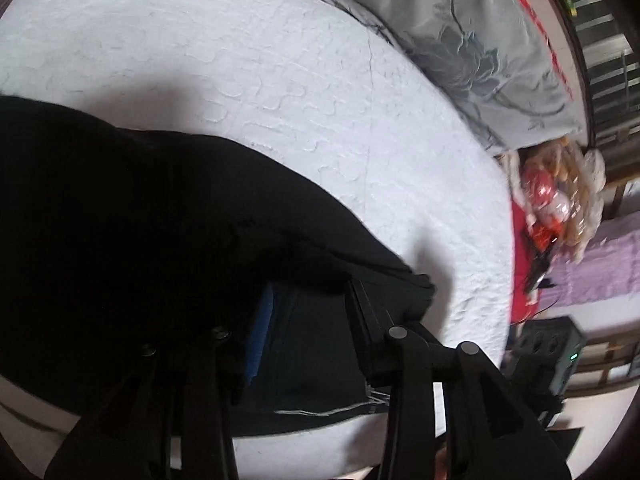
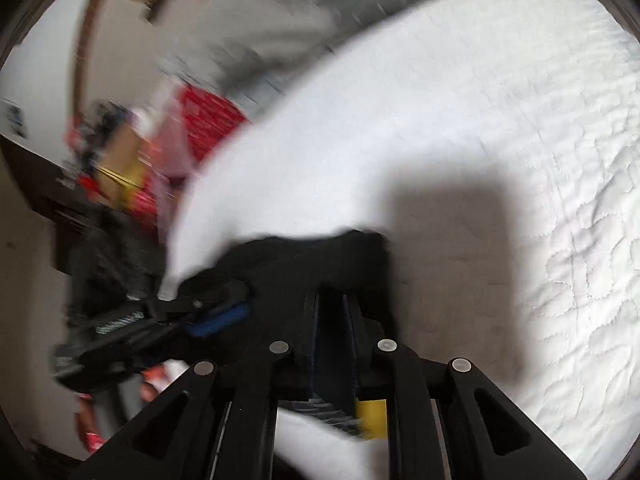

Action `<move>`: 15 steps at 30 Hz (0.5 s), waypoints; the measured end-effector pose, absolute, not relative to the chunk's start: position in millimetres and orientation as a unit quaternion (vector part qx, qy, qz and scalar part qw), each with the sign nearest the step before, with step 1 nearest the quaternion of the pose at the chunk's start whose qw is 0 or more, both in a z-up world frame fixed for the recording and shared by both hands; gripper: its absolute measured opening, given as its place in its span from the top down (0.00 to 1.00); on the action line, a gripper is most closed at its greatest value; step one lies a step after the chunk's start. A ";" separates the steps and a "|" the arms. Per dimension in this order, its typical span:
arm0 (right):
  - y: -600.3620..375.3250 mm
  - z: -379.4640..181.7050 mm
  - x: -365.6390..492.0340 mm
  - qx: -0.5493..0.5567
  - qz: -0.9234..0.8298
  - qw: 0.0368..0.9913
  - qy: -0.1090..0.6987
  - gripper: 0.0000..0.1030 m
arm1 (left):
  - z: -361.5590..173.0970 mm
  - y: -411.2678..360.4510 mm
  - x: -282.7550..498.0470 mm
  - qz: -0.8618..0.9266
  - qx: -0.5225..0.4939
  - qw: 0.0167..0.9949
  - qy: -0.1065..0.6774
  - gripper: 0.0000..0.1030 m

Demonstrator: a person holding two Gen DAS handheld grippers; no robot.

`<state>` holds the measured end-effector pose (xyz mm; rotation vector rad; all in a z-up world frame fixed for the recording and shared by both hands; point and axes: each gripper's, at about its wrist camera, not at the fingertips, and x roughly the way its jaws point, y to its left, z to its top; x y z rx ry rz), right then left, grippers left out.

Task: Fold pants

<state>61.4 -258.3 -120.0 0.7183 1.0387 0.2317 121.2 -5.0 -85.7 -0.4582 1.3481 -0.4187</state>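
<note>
Both the left gripper [image 1: 308, 320] and right gripper [image 2: 330, 312] pinch black pants [image 1: 140, 220] above a white quilted bedspread [image 1: 280, 80].

Matt black cloth pants [image 1: 160, 220]; quilted white bedspread [image 1: 240, 60]

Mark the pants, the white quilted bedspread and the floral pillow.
black pants [image 1: 140, 216], left wrist view, broad middle of fabric.
white quilted bedspread [image 1: 240, 60], left wrist view, bare stitched area.
floral pillow [image 1: 460, 40], left wrist view, printed flower.
</note>
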 end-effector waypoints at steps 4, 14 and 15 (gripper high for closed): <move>-257.3 -104.8 54.2 0.331 0.105 0.810 0.473 0.80 | -61.2 17.8 112.9 -0.209 -0.202 0.741 0.605 0.66; -119.4 -33.3 46.1 0.117 0.185 0.872 0.439 0.50 | -34.0 195.4 156.0 -0.176 -0.239 0.735 0.610 0.57; -101.9 -31.2 43.1 0.097 0.199 0.872 0.436 0.47 | -36.5 208.7 162.2 -0.170 -0.241 0.732 0.614 0.57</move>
